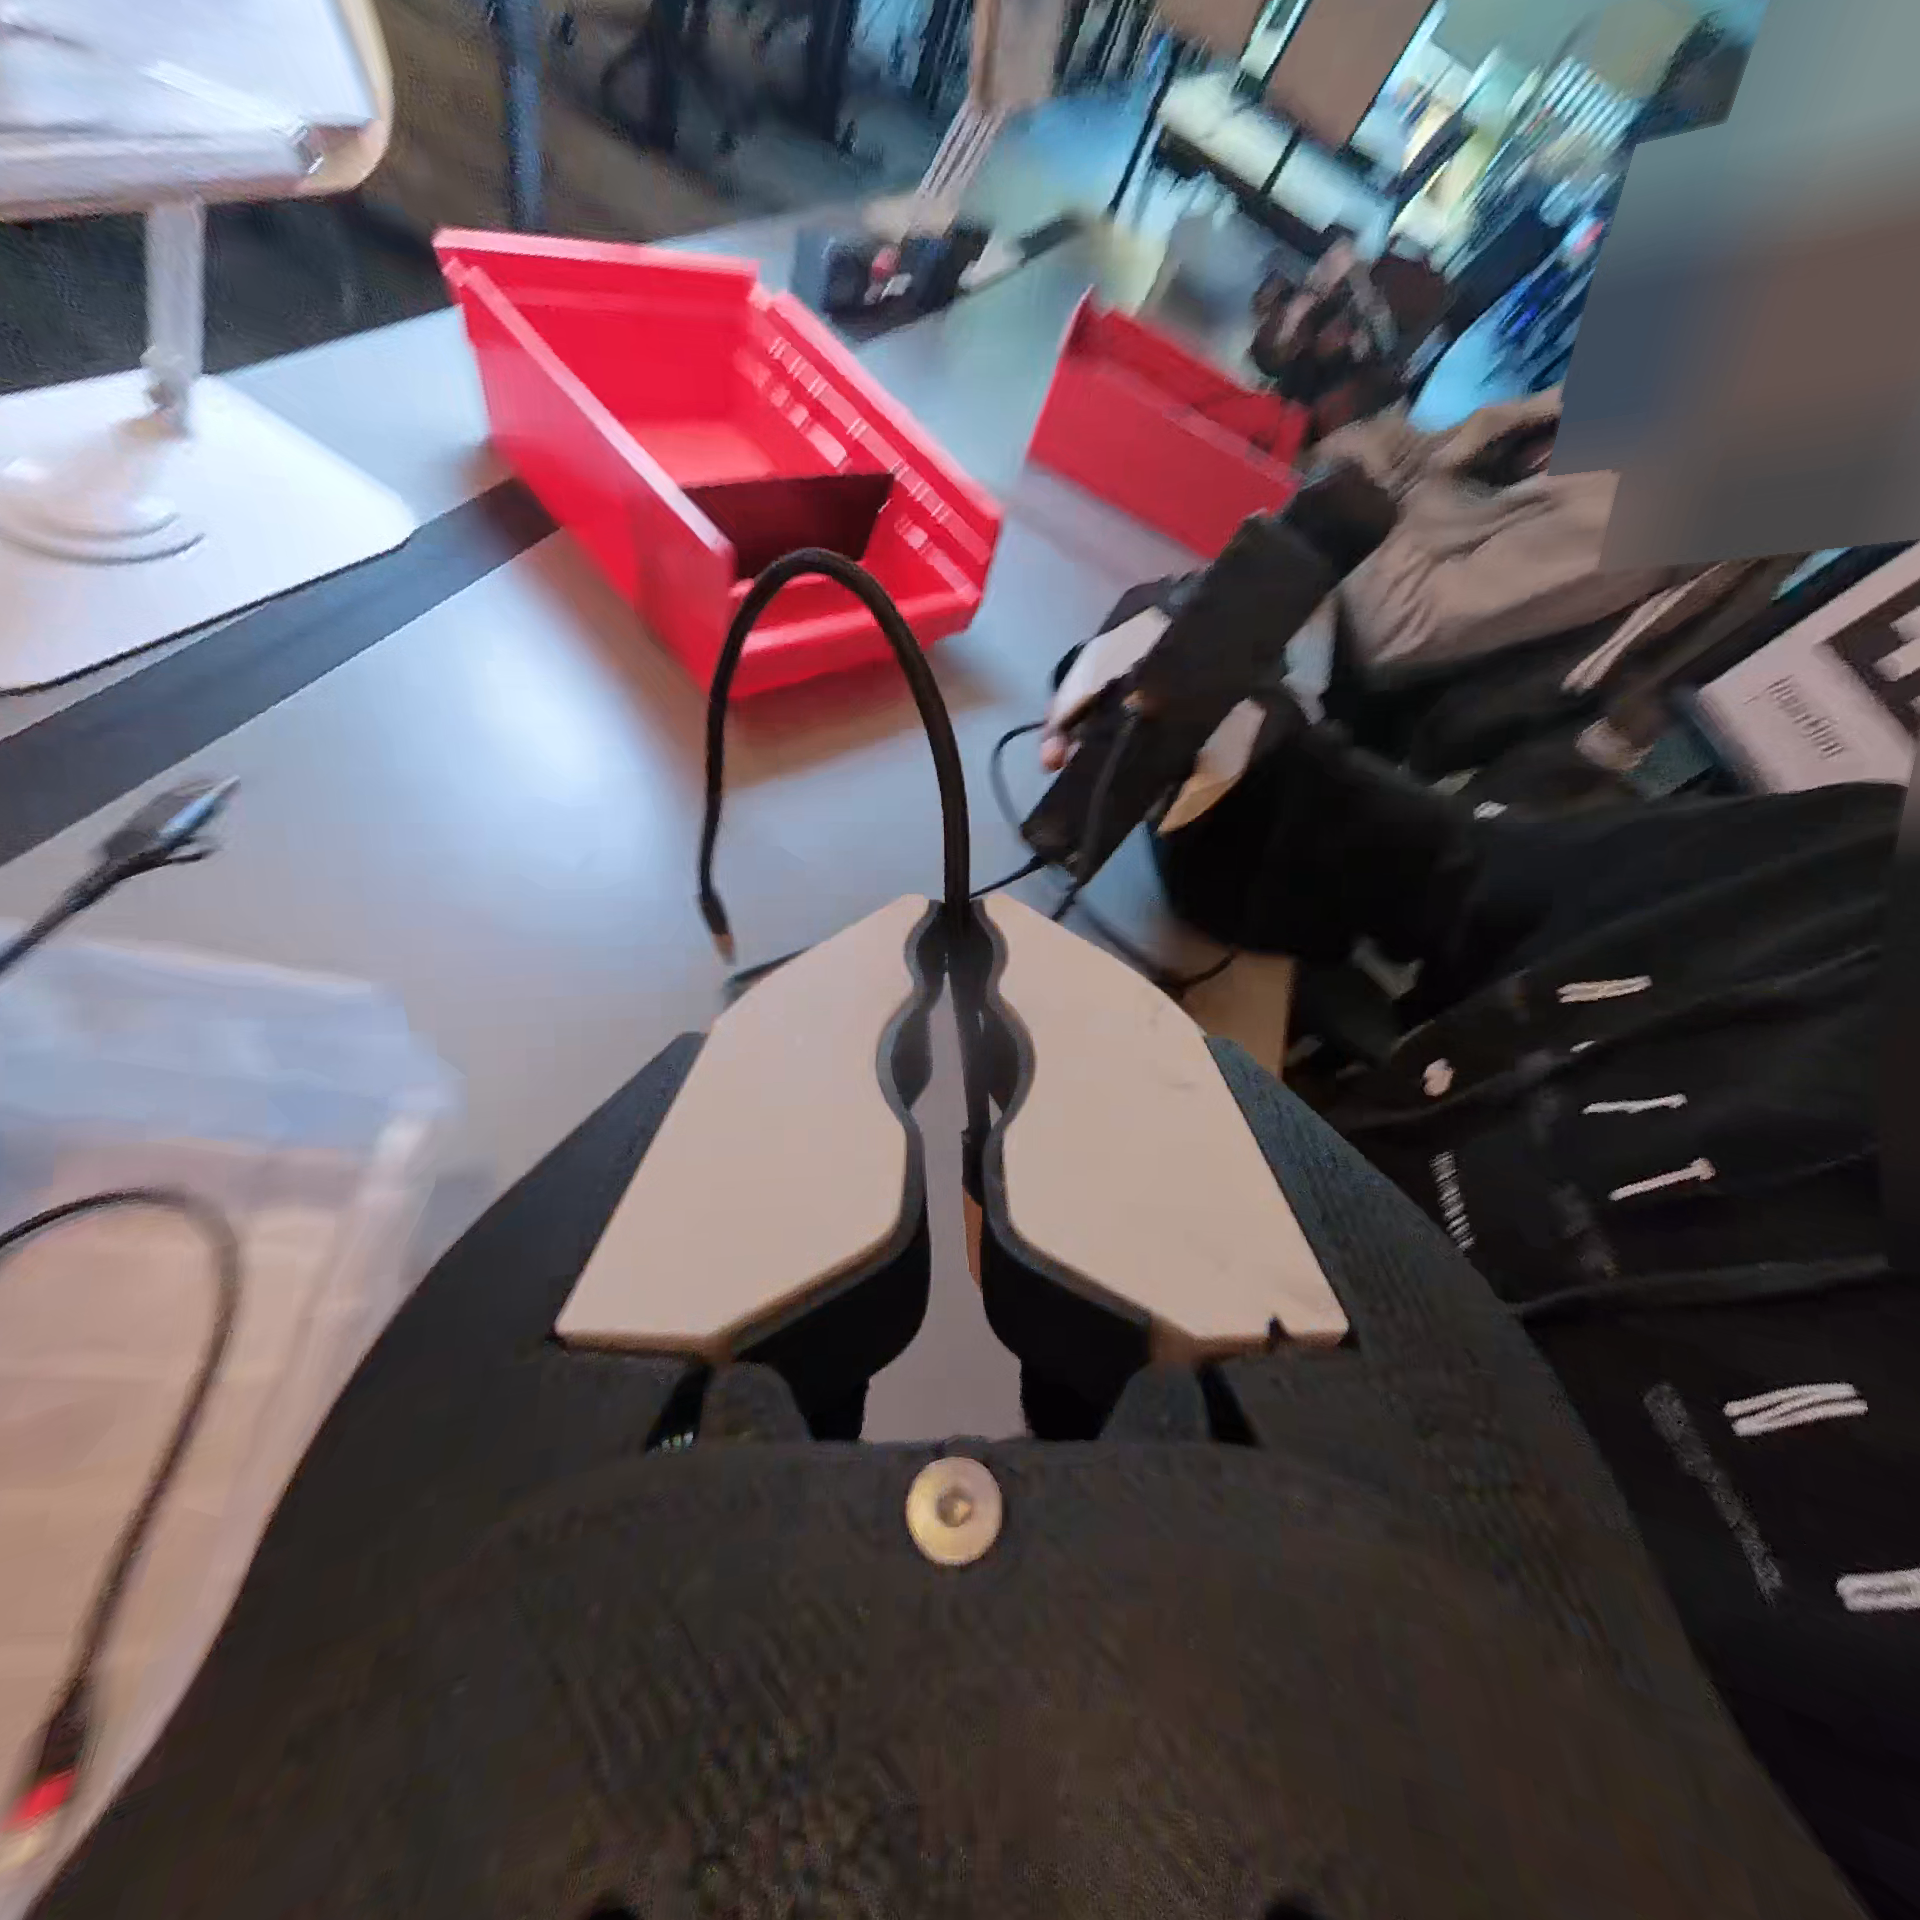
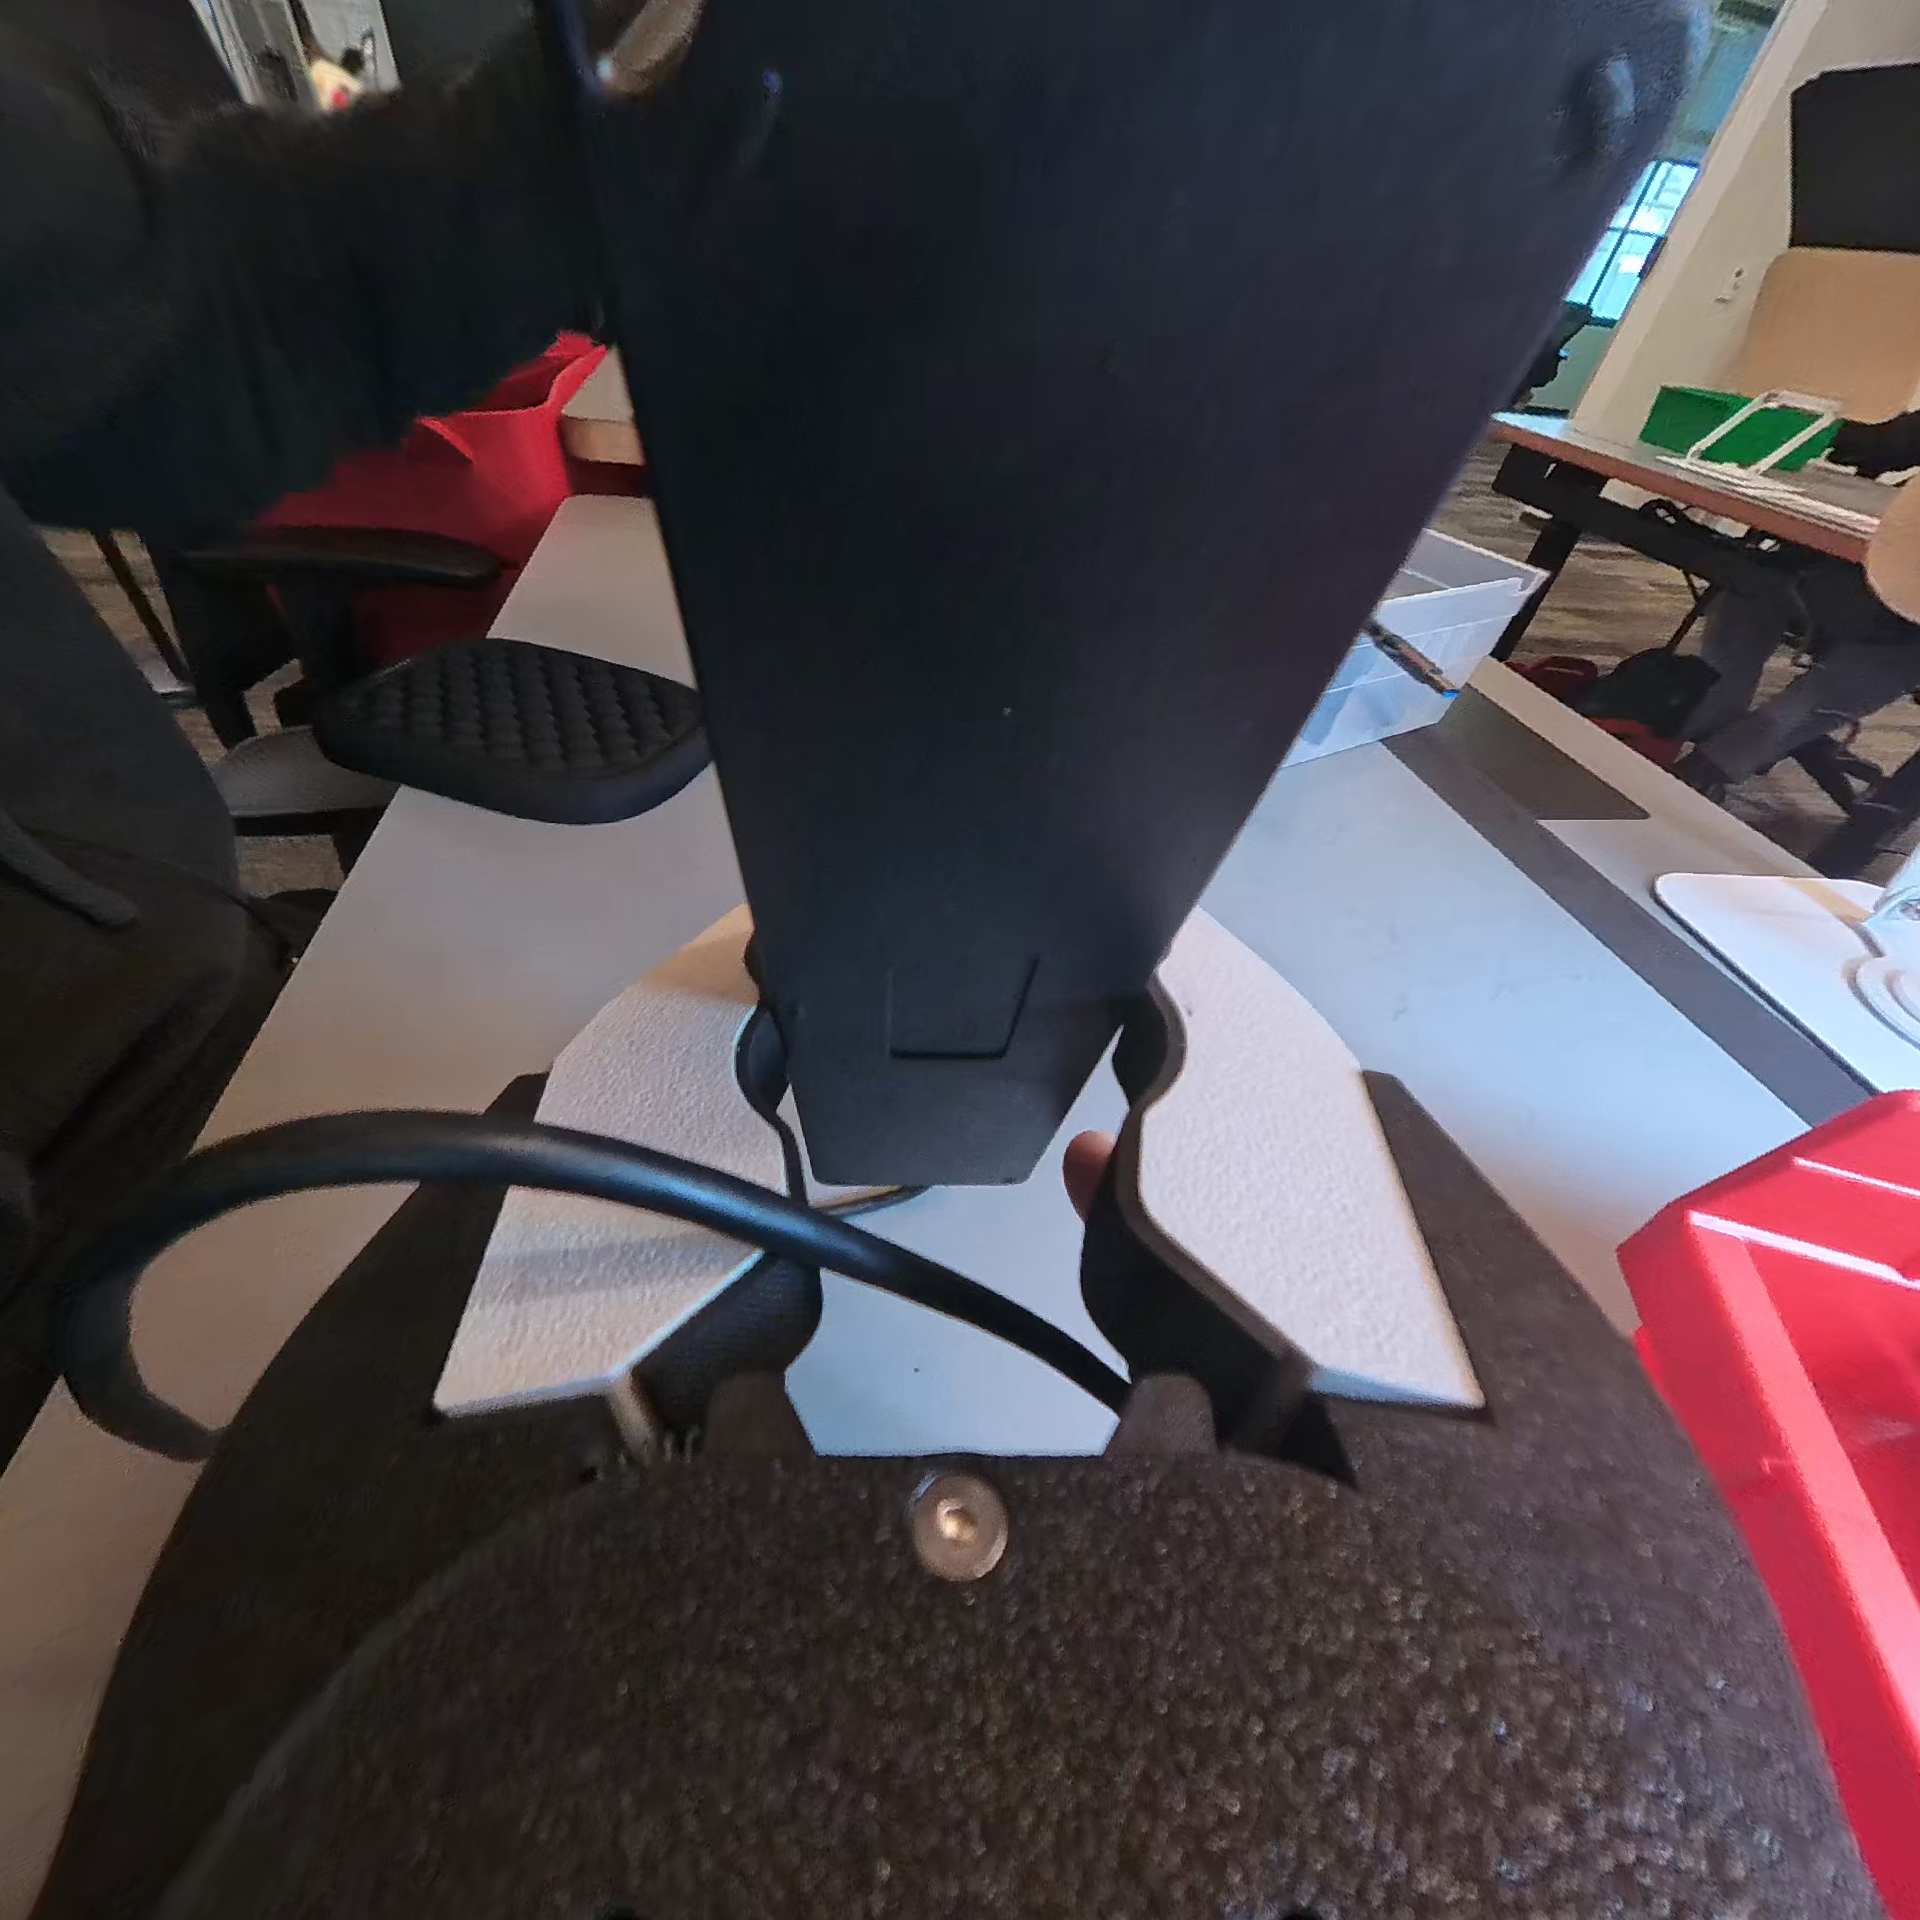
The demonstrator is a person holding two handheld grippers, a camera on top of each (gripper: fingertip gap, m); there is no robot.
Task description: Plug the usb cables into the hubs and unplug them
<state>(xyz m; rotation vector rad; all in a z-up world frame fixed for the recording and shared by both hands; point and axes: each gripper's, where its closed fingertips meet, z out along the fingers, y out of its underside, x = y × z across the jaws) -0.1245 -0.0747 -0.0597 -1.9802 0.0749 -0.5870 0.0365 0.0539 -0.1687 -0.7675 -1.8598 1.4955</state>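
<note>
The left gripper (image 1: 961,914) has its jaws pinched on a braided cable (image 1: 831,582). The right gripper (image 2: 961,1039) has its jaws clamped on the black hub (image 2: 987,623) near the surface's (image 2: 1403,935) edge. A red bin (image 1: 707,436) stands mid-surface.

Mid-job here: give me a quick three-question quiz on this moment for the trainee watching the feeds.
1. True or false: the left gripper is shut on the thin black braided cable.
2. Multiple choice: the cable's free metal plug tip is (A) in a hub port, (B) hanging free above the grey table, (C) inside the open red plastic bin.
3. Fill in: the right gripper is shut on the narrow end of a flat ____ hub.

Key: 1 true; 2 B; 3 black.
</note>
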